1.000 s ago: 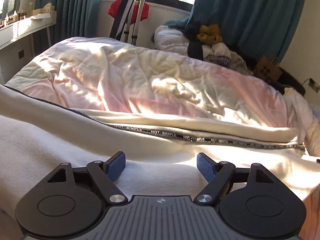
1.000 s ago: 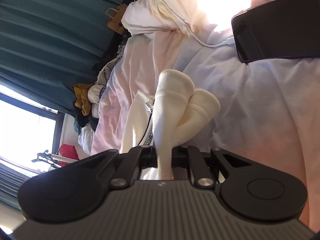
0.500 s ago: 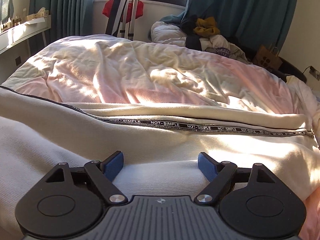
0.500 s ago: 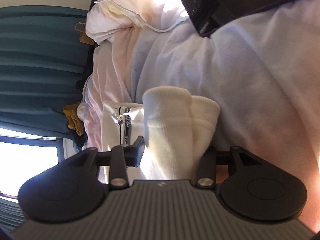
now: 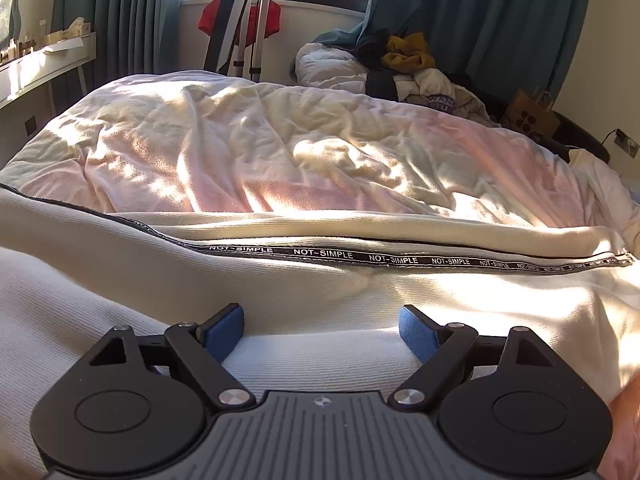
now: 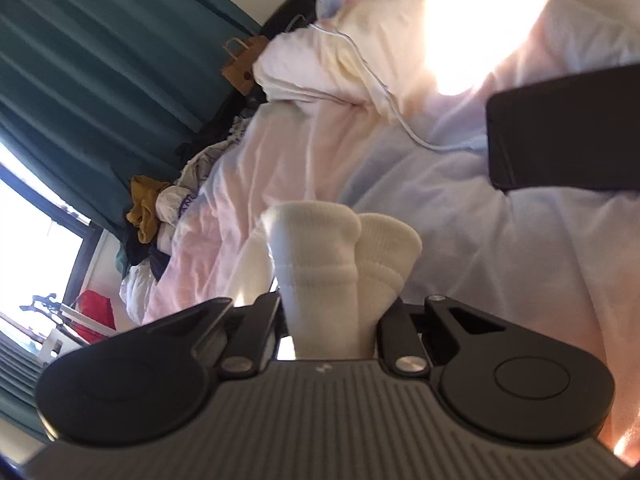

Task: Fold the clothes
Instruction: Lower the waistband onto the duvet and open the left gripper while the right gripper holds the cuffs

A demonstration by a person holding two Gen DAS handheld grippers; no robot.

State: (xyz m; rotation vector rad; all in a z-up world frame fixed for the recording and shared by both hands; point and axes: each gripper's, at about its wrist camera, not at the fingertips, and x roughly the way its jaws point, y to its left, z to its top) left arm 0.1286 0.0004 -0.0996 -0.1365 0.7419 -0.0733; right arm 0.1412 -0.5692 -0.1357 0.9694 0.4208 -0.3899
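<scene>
Popped open half a second back and just been closing again on the right gripper [image 6: 328, 320]: jaws now pinched on a bunched, ribbed end of the cream jacket [image 6: 316, 248], which sticks up out of them in two rounded lumps. Also rolled the view round, so the phone [image 6: 560, 136] sits at the right edge now instead of up top.

Biggest first otherwise. Got a bed with a rumpled pinkish-white duvet [image 5: 280, 152] filling most of the left wrist view, patchy sunlight all over it. Teal curtains [image 5: 480, 20] behind, by the window. Then the cream jacket [image 5: 120, 288] spread across the near edge of the bed, with a black "NOT-SIMPLE" zip tape [image 5: 400, 259] running left to right along it. Heap of clothes [image 5: 404, 68] past the far side of the bed, brown paper bag [image 5: 530, 114] just beside that.

Left gripper [image 5: 322, 320] low over the jacket, jaws wide apart, blue pads [image 5: 224, 330] either side of a soft ridge of the ribbed fabric, not squeezing it.

Smallest bit: white cable [image 6: 384, 92] trailing over the bedding near the phone.
</scene>
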